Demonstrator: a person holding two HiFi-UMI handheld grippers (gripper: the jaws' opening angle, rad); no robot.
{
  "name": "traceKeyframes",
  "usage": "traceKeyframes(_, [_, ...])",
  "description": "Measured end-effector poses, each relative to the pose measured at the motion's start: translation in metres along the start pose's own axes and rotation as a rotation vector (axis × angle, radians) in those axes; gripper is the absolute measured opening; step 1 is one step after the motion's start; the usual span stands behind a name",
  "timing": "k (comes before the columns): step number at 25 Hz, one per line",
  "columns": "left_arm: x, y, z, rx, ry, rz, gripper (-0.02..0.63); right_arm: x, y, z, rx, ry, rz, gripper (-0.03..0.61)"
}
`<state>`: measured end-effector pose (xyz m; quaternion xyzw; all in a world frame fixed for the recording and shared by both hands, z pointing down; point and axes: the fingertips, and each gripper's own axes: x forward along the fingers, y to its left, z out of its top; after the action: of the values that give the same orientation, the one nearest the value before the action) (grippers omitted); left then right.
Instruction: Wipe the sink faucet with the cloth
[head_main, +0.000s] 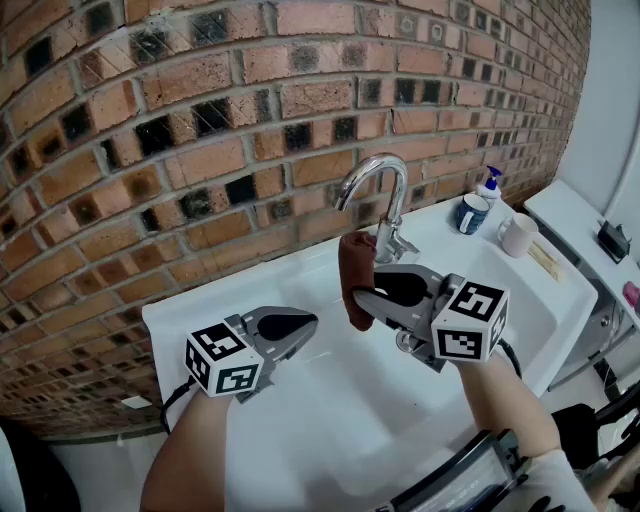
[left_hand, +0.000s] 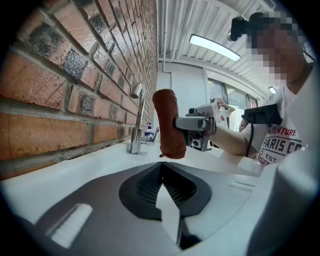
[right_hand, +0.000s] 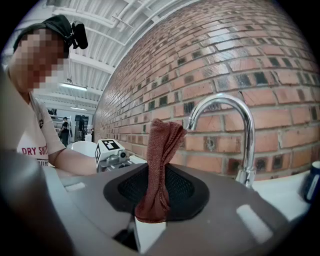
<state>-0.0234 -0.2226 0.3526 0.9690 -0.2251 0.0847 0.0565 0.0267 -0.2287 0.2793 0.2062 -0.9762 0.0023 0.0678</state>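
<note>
The right gripper (head_main: 362, 297) is clamped on the bunched brown cloth (head_main: 356, 280), which stands upright just beside the faucet (head_main: 385, 195) without clearly touching it, so the wiping looks about to begin. The left gripper (head_main: 308, 322), jaws together on nothing, hovers over the sink (head_main: 190, 318) to the left. The next move calls for pressing the cloth onto the chrome neck; the brick wall (head_main: 200, 130) rises close behind the spout, the basin side lies open, and a mug (head_main: 518, 235) stands well to the right.
</note>
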Motion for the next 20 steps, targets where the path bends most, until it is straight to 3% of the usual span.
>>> traceKeyframes(5, [-0.003,-0.002,-0.003,-0.005,0.01,0.003,0.006,0.006,-0.012,0.038,-0.085,0.016,-0.066,0.089])
traceKeyframes(12, [-0.003,-0.004,-0.003,-0.008,0.017,-0.005,0.007,0.022,-0.021,0.082,-0.191,0.045,-0.088,0.089])
traceKeyframes(20, [-0.002,-0.004,-0.003,-0.003,0.02,-0.011,0.006,0.032,-0.034,0.091,-0.194,0.056,-0.109,0.089])
